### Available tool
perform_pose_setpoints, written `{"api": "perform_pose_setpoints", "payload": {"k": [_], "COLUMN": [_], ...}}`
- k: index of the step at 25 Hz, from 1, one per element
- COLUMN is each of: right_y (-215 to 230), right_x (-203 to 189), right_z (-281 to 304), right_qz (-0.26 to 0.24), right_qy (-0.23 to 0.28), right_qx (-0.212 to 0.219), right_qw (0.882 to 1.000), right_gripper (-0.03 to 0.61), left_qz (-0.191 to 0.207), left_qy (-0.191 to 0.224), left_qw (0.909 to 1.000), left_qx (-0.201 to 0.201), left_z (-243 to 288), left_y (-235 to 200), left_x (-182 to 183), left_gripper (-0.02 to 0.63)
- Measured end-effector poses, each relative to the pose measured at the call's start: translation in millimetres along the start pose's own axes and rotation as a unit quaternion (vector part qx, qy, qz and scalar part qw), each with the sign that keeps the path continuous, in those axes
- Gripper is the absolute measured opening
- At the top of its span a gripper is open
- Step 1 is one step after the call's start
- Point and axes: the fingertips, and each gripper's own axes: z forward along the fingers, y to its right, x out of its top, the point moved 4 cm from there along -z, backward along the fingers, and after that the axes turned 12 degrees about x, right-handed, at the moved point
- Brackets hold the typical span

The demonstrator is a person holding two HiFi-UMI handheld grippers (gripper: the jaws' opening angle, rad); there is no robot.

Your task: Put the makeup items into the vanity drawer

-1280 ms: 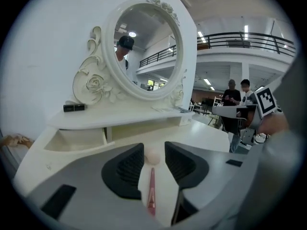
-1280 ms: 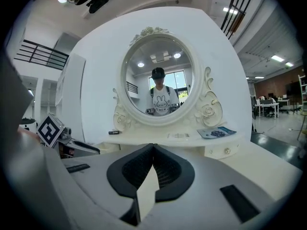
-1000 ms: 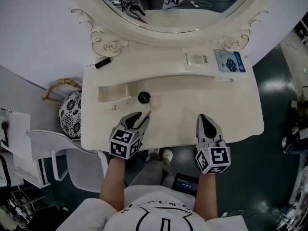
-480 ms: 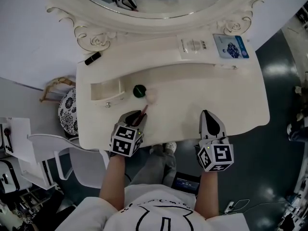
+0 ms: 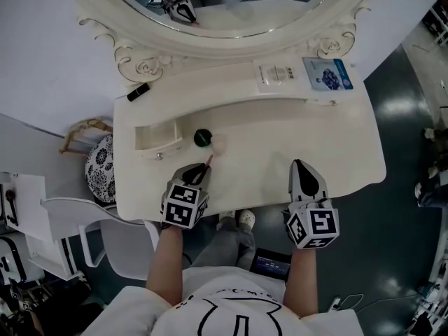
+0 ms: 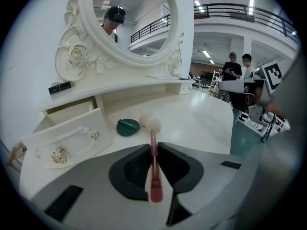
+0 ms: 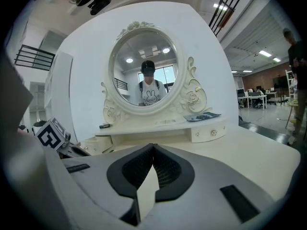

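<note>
- Cream-white vanity tabletop (image 5: 308,152) is stretching out below you. The oval mirror in its carved frame (image 5: 231,5) is rising at the far edge, and the small cream drawer (image 5: 159,148) is standing pulled open at the far left.
- Your left gripper (image 5: 199,173) is clamping the slim pink-handled makeup brush with the pale fluffy head (image 6: 153,159). Its jaws have just been closing, and the handle is now sitting pinched between them. The brush head is pointing away from you, just beside the round dark-green compact (image 5: 202,137).
- Your right gripper (image 5: 301,165) is hovering over the near right part of the top, with its jaws pressed together and nothing between them.
- You are only starting, as I judge it: the head view is showing no makeup item inside the open drawer yet.
- The brush is in your grip but not yet in the drawer, which is waiting just to the far left of it.
- The green compact is sitting on the tabletop just right of the drawer, untouched.
- The short black lipstick tube (image 5: 138,92) is lying on the raised shelf at the far left, well apart from both grippers, so it is probably going in last.
</note>
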Motion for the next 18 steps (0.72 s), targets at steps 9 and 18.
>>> {"api": "perform_pose_setpoints", "payload": {"k": [9,18], "right_y": [-15,-36], "right_x": [42,86], "right_z": [-1,-1], "right_qz": [-0.027,-0.064], "right_qy": [0.03,0.059], "right_qx": [0.018,0.047], "right_qw": [0.999,0.995], "right_gripper": [0.015,0.015], "left_qz": [-0.029,-0.056], "left_qy": [0.059,0.123], "left_qw": [0.9978,0.9902], "left_qx": [0.008,0.035], "left_z": [-31,-69], "left_y": [-12,-32], "left_x": [41,71], "left_gripper": [0.075,0.075]}}
